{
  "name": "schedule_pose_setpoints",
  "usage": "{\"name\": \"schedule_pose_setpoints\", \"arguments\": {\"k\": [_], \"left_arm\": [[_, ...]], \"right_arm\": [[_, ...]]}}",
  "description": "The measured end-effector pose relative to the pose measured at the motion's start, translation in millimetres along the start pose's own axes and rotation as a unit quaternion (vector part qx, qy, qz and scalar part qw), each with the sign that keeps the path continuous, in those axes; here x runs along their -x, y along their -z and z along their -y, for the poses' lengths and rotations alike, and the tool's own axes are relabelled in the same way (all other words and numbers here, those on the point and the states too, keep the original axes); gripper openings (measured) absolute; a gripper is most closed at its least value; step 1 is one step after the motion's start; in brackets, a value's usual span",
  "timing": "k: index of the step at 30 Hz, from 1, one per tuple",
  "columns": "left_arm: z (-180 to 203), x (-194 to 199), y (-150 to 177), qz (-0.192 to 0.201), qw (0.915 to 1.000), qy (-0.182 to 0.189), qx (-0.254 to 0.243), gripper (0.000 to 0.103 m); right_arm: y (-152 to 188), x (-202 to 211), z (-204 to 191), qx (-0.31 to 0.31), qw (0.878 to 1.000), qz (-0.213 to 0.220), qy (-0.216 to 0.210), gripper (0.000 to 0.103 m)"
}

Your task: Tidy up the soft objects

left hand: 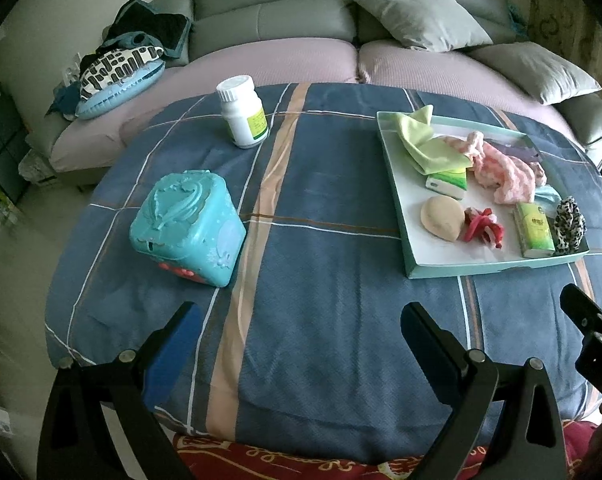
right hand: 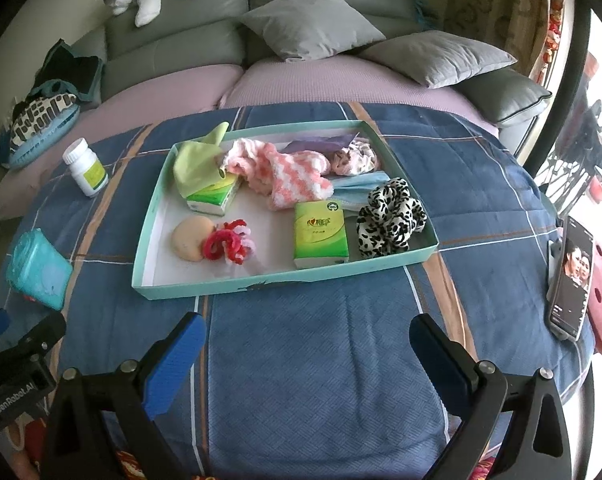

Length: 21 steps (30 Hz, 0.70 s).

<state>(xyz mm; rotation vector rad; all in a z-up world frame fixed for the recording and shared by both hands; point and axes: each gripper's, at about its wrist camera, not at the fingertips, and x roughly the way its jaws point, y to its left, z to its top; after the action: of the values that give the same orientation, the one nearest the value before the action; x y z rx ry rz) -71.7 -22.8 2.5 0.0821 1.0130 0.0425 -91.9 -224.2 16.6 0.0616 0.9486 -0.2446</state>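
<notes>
Right claw (right hand: 305, 356) spread; tray (right hand: 285, 282) long axis crosswise

Bare cloth (right hand: 325, 360) lies open before the tray (right hand: 261, 282); a bottle (left hand: 243, 114) and a box (left hand: 187, 226) obstruct the left.

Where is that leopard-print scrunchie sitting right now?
The leopard-print scrunchie lies in the tray's near right corner in the right wrist view, just right of the green tissue pack and in front of a blue face mask.
</notes>
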Motion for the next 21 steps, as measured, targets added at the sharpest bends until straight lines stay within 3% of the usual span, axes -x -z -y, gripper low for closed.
{"name": "schedule_pose_setpoints", "arguments": {"k": [21], "left_arm": [[-3.2, 0.5, 0.6, 0.002, 1.0000, 0.006, 0.008, 0.099]], "right_arm": [[0.5, -2.0, -2.6, 0.012, 1.000, -0.006, 0.007, 0.103]]}}
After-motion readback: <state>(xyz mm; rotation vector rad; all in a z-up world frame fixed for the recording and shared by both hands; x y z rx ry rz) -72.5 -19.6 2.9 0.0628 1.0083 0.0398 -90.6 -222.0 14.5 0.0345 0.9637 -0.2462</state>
